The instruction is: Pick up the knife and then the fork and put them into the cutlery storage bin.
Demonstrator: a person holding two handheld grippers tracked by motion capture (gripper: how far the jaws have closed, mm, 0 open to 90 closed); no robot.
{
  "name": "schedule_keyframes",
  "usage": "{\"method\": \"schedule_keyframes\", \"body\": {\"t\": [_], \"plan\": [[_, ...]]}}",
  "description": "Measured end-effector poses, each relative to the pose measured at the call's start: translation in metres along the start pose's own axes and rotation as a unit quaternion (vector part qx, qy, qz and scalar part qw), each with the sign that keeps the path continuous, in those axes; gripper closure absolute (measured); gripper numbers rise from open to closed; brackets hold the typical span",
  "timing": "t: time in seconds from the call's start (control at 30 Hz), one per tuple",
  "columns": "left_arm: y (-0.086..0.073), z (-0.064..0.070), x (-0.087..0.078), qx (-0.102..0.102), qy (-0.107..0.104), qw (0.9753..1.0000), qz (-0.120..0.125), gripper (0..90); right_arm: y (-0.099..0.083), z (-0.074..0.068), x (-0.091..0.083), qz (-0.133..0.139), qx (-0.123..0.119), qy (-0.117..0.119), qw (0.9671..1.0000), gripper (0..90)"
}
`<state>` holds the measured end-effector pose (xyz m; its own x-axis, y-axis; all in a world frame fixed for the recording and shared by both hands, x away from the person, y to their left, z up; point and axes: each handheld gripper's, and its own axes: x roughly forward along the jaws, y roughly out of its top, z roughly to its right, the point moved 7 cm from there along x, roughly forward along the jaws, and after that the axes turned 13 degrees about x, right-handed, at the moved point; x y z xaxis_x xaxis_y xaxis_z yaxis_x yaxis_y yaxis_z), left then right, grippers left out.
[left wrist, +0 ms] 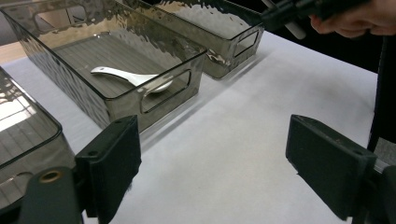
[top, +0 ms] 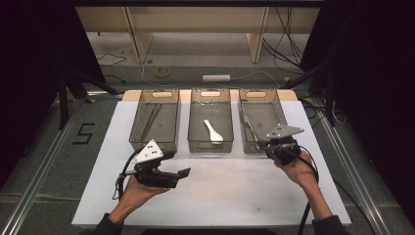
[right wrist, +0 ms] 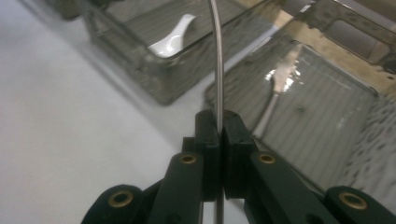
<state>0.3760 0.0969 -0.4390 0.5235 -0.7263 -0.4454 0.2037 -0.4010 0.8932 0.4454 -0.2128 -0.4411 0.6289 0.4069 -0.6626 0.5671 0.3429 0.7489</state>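
So there are 3 smoky clear bins lined up across the back of the white tabletop (top: 215, 196). The right gripper (top: 266, 145) sits at the near edge of the right bin (top: 262, 122), and its fingers (right wrist: 208, 135) are pinched tight on a thin metal handle (right wrist: 217, 60) that runs straight up between them, edge-on, in the right gripper view. I can't tell what kind of utensil it is from that angle. In the high view the piece it holds lies inside the right bin, slanting up and away from the gripper. That same bin also has a metal utensil (right wrist: 279, 86) lying flat on the ribbed floor.

The left gripper (top: 180, 175) is held above the bare tabletop in front of the left bin (top: 154, 120), well apart from the other one. Its fingers (left wrist: 114, 158) are spread wide with nothing between them.

The middle bin (top: 211, 122) has 1 white spoon (top: 213, 131) lying on its floor.
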Motion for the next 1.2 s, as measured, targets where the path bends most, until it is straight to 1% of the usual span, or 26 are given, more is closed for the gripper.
{"method": "schedule_keyframes", "body": {"t": [0.1, 0.2, 0.3, 0.4, 0.5, 0.63, 0.7, 0.8, 0.87, 0.97, 1.07, 1.2], "plan": [[-0.004, -0.003, -0.002, 0.004, 0.010, 0.9999, 0.002, 16.9, 0.013, 0.014, 0.006, -0.004, 0.034, -0.008, 0.9994, 87.5], [-0.006, -0.004, -0.006, 0.007, 0.018, 0.9997, 0.011, 16.7, 0.025, 0.026, 0.014, -0.007, 0.058, -0.016, 0.9982, 87.5], [-0.007, -0.006, -0.011, 0.002, 0.026, 0.9994, 0.022, 16.5, 0.035, 0.037, 0.022, -0.008, 0.075, -0.025, 0.9968, 87.4], [-0.009, -0.008, -0.013, 0.000, 0.029, 0.9993, 0.024, 16.5, 0.040, 0.045, 0.030, -0.012, 0.092, -0.032, 0.9952, 87.4], [-0.012, -0.008, -0.013, -0.006, 0.020, 0.9996, 0.016, 16.4, 0.043, 0.051, 0.037, -0.019, 0.103, -0.036, 0.9938, 87.4], [-0.013, -0.007, -0.014, 0.002, 0.024, 0.9996, 0.017, 16.3, 0.045, 0.058, 0.049, -0.032, 0.120, -0.044, 0.9913, 87.4], [-0.013, -0.007, -0.014, 0.002, 0.024, 0.9996, 0.018, 16.3, 0.047, 0.062, 0.054, -0.034, 0.131, -0.043, 0.9899, 87.4], [-0.014, -0.008, -0.015, -0.001, 0.026, 0.9995, 0.019, 16.1, 0.049, 0.066, 0.060, -0.039, 0.142, -0.048, 0.9880, 87.4], [-0.014, -0.008, -0.015, -0.003, 0.027, 0.9995, 0.019, 16.1, 0.050, 0.067, 0.065, -0.045, 0.147, -0.053, 0.9867, 87.4], [-0.015, -0.007, -0.016, 0.000, 0.025, 0.9995, 0.020, 16.0, 0.050, 0.068, 0.071, -0.051, 0.154, -0.059, 0.9849, 87.3], [-0.015, -0.006, -0.017, 0.002, 0.025, 0.9995, 0.021, 16.0, 0.048, 0.069, 0.075, -0.055, 0.164, -0.060, 0.9831, 87.3], [-0.015, -0.006, -0.018, 0.002, 0.025, 0.9994, 0.021, 16.0, 0.044, 0.067, 0.080, -0.062, 0.167, -0.061, 0.9822, 87.2]]}}
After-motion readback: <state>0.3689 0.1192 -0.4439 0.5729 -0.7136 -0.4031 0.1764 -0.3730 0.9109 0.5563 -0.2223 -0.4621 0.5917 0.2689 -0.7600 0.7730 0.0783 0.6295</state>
